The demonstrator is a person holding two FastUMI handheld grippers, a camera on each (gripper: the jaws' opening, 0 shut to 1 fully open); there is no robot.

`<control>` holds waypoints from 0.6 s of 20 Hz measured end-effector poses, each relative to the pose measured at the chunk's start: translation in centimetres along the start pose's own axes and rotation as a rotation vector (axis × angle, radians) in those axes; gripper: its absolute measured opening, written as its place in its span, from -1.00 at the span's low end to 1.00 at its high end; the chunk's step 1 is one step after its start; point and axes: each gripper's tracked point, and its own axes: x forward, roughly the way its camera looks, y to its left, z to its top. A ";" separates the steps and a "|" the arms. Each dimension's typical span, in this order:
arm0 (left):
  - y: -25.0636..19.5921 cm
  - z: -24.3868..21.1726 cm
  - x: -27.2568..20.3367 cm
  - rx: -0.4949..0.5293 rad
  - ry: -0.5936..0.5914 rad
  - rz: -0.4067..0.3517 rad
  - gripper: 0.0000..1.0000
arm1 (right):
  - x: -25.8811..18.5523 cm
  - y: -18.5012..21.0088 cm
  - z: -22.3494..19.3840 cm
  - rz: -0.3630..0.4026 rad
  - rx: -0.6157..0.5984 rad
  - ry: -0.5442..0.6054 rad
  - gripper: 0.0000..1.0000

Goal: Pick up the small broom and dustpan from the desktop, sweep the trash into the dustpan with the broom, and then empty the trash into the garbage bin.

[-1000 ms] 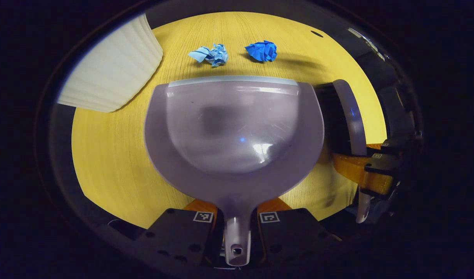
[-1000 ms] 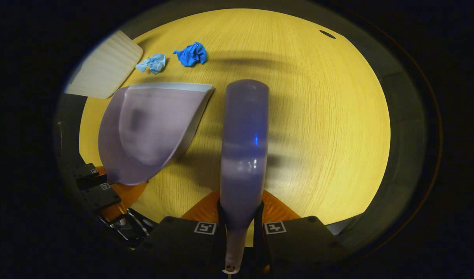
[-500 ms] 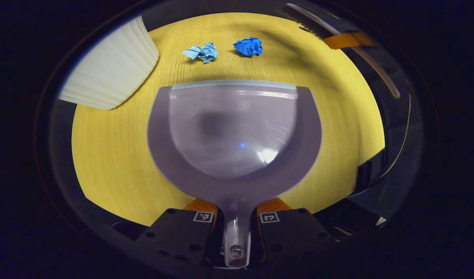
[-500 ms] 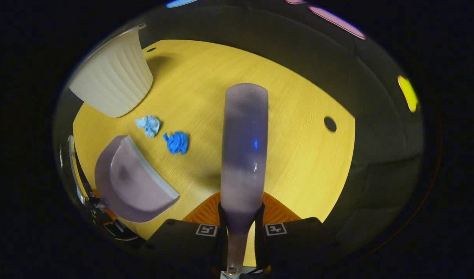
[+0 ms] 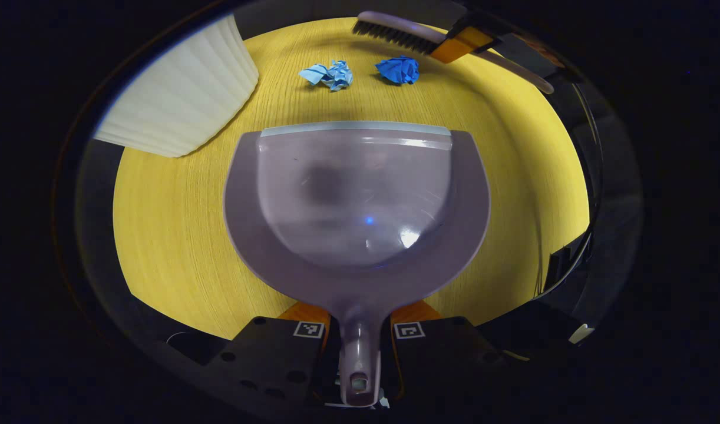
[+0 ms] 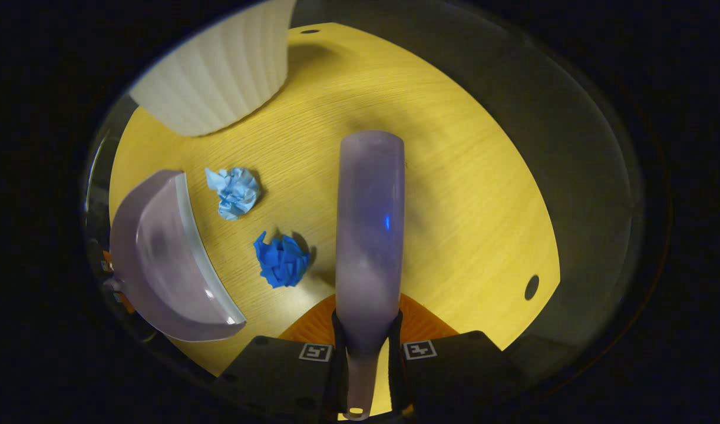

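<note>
A yellow wood-grain desktop (image 5: 171, 224) carries all the things here, and the dustpan serves as the landmark; in the left gripper view the left gripper (image 5: 360, 341) is pressed together on the stem of the pale lilac dustpan (image 5: 357, 200), both fingers pinching the handle, so the pan spreads out straight ahead of the fingers with its flat grey lip farthest from them; beyond that lip, near it but apart, lie two balls of crumpled paper side by side, a light blue paper ball (image 5: 327, 74) and a darker blue paper ball (image 5: 398, 69); past the darker one, at the far edge of the desktop, the broom (image 5: 395, 32) hangs with its dark bristles facing the paper; to the dustpan's far left stands a white ribbed garbage bin (image 5: 177, 106); in the right gripper view the right gripper (image 6: 367, 353) is closed on the narrow neck of the broom (image 6: 369, 229), whose long lilac back runs straight forward from between the fingers; the dustpan (image 6: 159, 259) sits off to the broom's left, its lip turned toward the paper; the darker ball (image 6: 280, 260) lies between dustpan lip and broom, just beside the broom; the light ball (image 6: 235, 191) lies farther on, near the lip; the bin (image 6: 218, 70) stands beyond both.
</note>
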 end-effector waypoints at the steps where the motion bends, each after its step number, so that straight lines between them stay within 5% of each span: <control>1: 0.2 -0.1 0.0 0.004 0.000 0.002 -0.46 | 0.4 0.6 0.3 0.003 -0.035 0.003 -0.41; 12: 1.5 -0.3 0.3 0.083 0.012 0.023 -0.46 | 0.7 5.4 -0.4 0.196 -0.297 0.034 -0.42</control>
